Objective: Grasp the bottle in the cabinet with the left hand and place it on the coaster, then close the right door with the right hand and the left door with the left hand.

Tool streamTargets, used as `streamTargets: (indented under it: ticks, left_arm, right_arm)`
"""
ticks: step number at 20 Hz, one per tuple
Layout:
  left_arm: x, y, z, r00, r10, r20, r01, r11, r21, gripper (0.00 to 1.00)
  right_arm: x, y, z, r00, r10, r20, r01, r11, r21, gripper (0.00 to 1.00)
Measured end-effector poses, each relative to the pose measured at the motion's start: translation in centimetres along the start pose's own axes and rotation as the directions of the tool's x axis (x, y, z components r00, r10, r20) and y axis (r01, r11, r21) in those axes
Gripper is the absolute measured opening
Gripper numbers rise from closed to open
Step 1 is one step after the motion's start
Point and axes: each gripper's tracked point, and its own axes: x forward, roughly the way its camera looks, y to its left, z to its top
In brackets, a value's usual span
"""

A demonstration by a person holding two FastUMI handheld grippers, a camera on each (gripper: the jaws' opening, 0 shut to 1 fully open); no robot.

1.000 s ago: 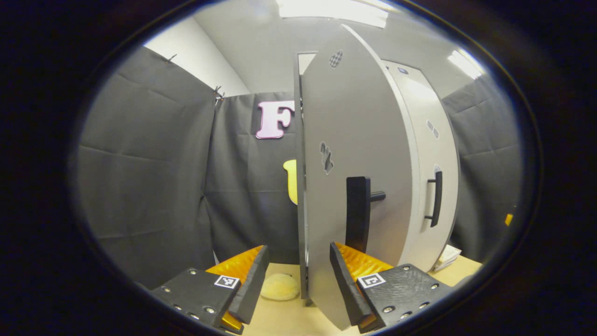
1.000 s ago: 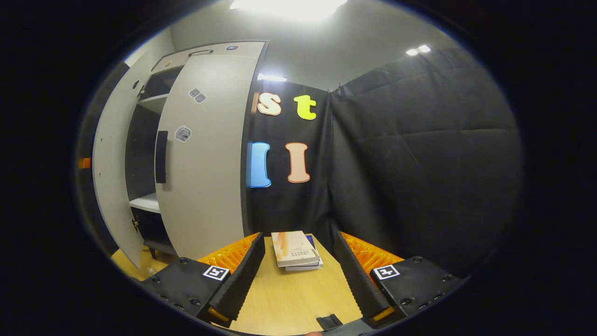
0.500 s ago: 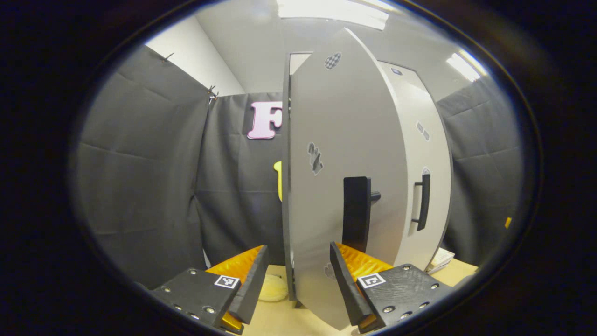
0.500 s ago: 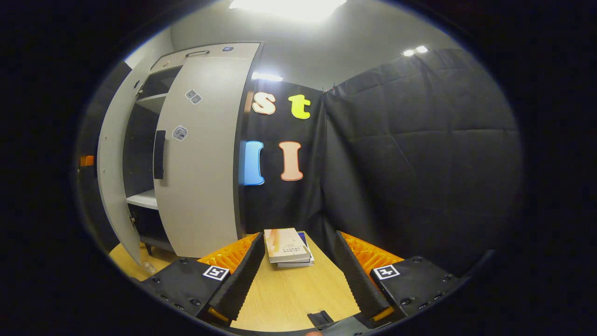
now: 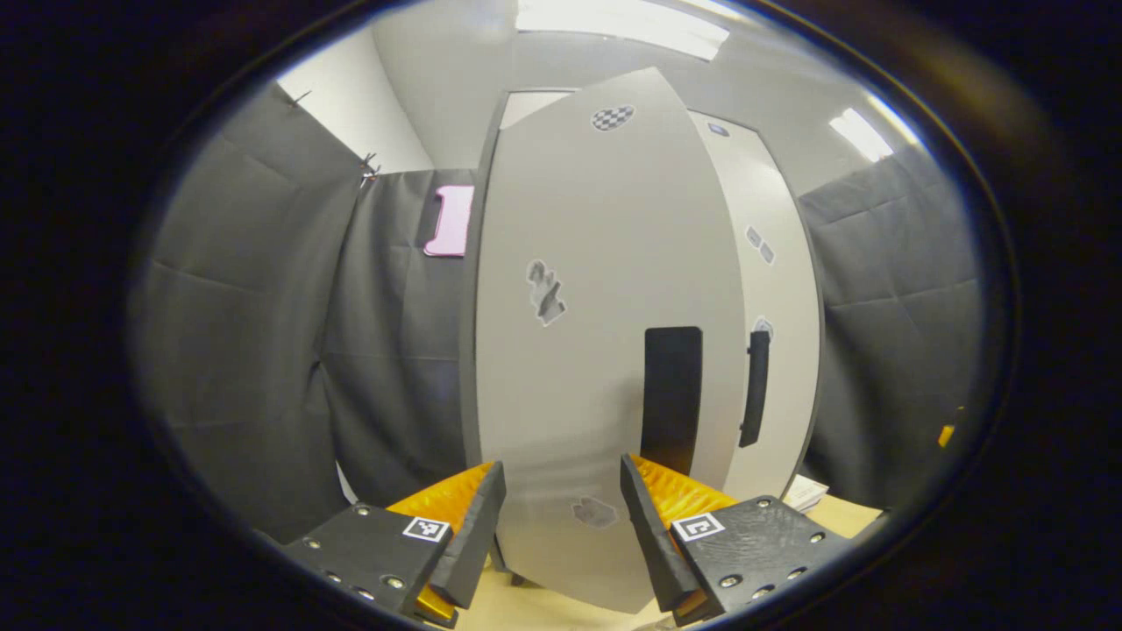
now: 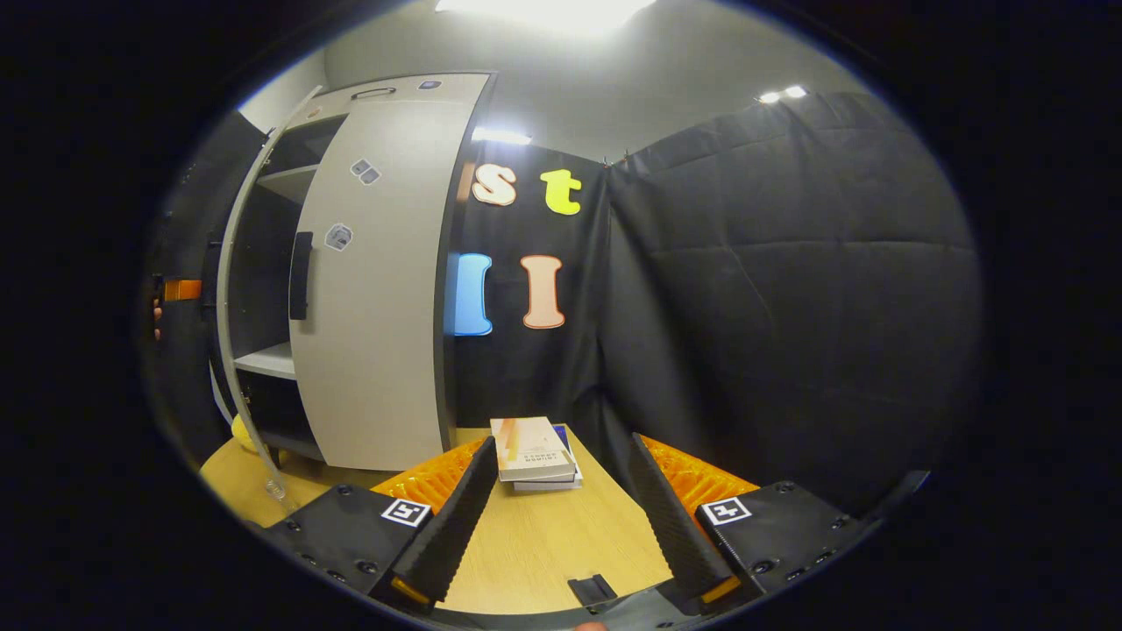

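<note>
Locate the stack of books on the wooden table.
In the right gripper view the stack of books lies on the light wooden table, just beyond the right gripper, against the black cloth wall and right of the grey cabinet's right door.

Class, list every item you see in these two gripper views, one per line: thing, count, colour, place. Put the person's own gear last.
Cabinet: one, grey, standing on the table at the booth's back.
Left door: one, grey with small stickers, partly open, close ahead in the left gripper view.
Right door: one, grey, shut.
Door handles: two, black, one on the left door, one on the right door.
Shelf: one, white, inside the cabinet.
Books: a small stack, pale covers, on the table right of the cabinet.
Table: one, light wood.
Ceiling lights: several, white.
Left gripper: black with orange fingers, open, at the left door.
Right gripper: black with orange fingers, open, over the table.
</note>
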Motion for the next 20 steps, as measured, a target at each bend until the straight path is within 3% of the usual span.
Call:
streamTargets:
  ticks: [4, 5, 10, 14, 20]
  left_arm:
    - [1.5, -1.3, -0.4, 1.000, -0.006, 0.000, 0.006, 1.000, 0.012, 0.77]
    - [1.6, -1.5, -0.3, 1.000, -0.004, 0.003, 0.004, 1.000, 0.014, 0.77]
    - [0.4, -1.0, -0.2, 1.000, 0.024, 0.005, -0.024, 1.000, 0.012, 0.77]
    - [-3.8, -0.6, -0.1, 0.998, 0.068, 0.007, -0.068, 0.997, 0.024, 0.77]
    - [-11.3, 1.2, -1.1, 0.988, 0.155, 0.001, -0.154, 0.985, 0.080, 0.77]
  right_arm:
    - [-0.5, 0.2, -0.1, 1.000, 0.009, -0.006, -0.009, 1.000, 0.007, 0.92]
    - [-0.6, 0.3, -0.1, 1.000, 0.013, -0.005, -0.013, 1.000, 0.003, 0.96]
    - [-1.0, 1.7, 0.7, 0.997, 0.076, 0.018, -0.077, 0.997, 0.017, 0.96]
    - [-0.9, 3.8, 1.7, 0.985, 0.168, 0.049, -0.169, 0.985, 0.019, 0.96]
    - [-2.0, 8.0, 3.1, 0.940, 0.330, 0.085, -0.332, 0.943, 0.019, 0.96]
